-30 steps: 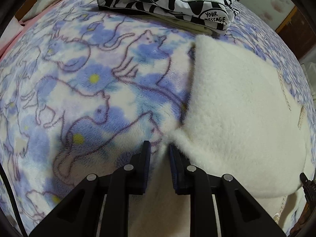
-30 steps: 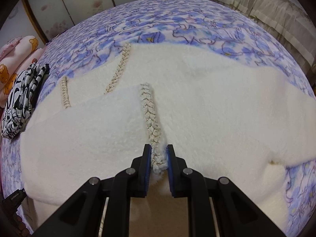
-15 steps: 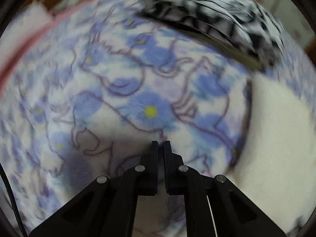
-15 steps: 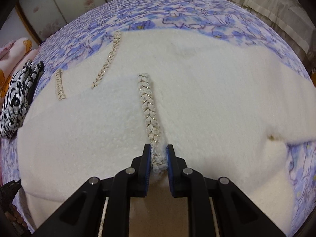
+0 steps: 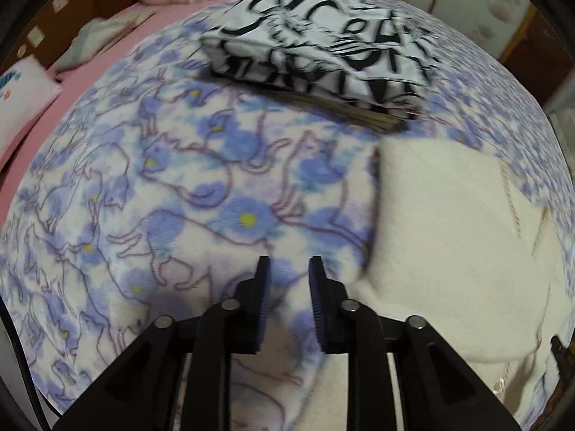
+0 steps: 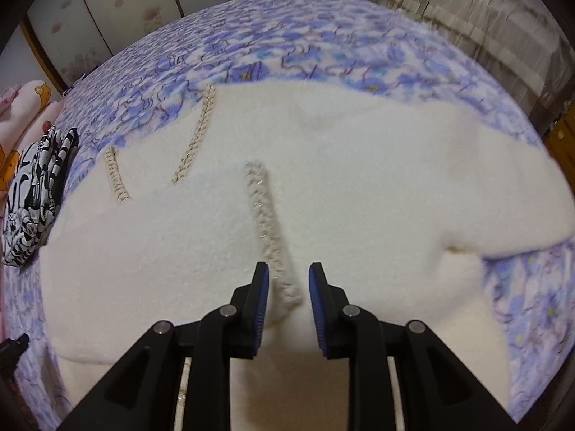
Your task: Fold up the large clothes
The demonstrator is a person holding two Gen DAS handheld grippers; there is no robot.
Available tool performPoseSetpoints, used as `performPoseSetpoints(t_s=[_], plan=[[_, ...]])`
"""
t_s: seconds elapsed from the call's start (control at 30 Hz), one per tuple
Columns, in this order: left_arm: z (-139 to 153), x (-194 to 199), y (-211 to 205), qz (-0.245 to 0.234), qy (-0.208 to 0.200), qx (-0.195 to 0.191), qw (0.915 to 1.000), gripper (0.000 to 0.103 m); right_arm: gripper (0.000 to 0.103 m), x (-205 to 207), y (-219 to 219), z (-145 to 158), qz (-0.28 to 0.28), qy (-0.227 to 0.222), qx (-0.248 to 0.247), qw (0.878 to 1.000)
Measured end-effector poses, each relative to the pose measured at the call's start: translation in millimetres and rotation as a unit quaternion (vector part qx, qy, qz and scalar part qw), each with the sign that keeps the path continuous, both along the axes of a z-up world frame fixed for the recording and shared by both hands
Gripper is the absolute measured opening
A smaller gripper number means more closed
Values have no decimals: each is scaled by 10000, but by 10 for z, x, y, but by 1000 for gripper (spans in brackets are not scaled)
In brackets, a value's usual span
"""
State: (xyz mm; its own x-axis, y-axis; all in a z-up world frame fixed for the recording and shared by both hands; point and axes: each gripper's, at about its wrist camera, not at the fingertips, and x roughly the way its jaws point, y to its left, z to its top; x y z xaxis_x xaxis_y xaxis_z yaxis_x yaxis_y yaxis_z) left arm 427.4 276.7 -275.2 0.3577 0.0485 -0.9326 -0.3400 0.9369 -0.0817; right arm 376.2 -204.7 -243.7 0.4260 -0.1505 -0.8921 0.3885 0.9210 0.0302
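Fuzzy cream garment (image 6: 359, 186) sprawls over the cat-print fleece blanket (image 5: 179, 197), folded black-and-white clothes (image 5: 323, 54) stacked nearby; both grippers' jaws opening, gripping nothing.

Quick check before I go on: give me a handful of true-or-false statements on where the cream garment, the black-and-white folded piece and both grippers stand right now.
1. The cream garment lies on a blue flowered blanket. True.
2. The right gripper is clamped on the braided trim. False: its jaws are opening, and the trim's end lies between the pads, unpinched.
3. The left gripper holds a corner of the cream garment. False: its jaws are opening over the blanket with nothing between them; the garment lies off to its right.
4. The black-and-white folded piece rests on the blanket beyond the cream garment in the left wrist view. True.
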Motion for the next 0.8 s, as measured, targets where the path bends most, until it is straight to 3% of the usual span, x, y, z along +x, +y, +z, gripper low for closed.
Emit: performPoseSetpoints(t_s=[0.1,0.2,0.27,0.37,0.43,0.6,0.8], plan=[[98,-32,-260,-414,-67,-106,9991,26,41,-123,-90,126,83,-195,-86,9997],[110,-39,-634,-967,-23,-107,9953,26,41,-255,-197,176,124,-347,57,9993],[113,-60,-846,-1114,61,-23,9938,26,41,-376,-275,176,130,-537,317,9980],[142,-182,-1159,-1195,173,-206,9925,26,41,-566,-396,133,156,-723,685,9949],[195,-306,-1405,-1288,172,-155,9914,26,41,-674,-458,86,238,-676,821,9940],[286,-724,-2124,-1623,353,553,9846,26,41,-984,-726,7,405,-141,1082,9932],[324,-1197,-3000,-2149,724,425,9730,26,41,-1453,-1154,71,522,35,1682,9844]])
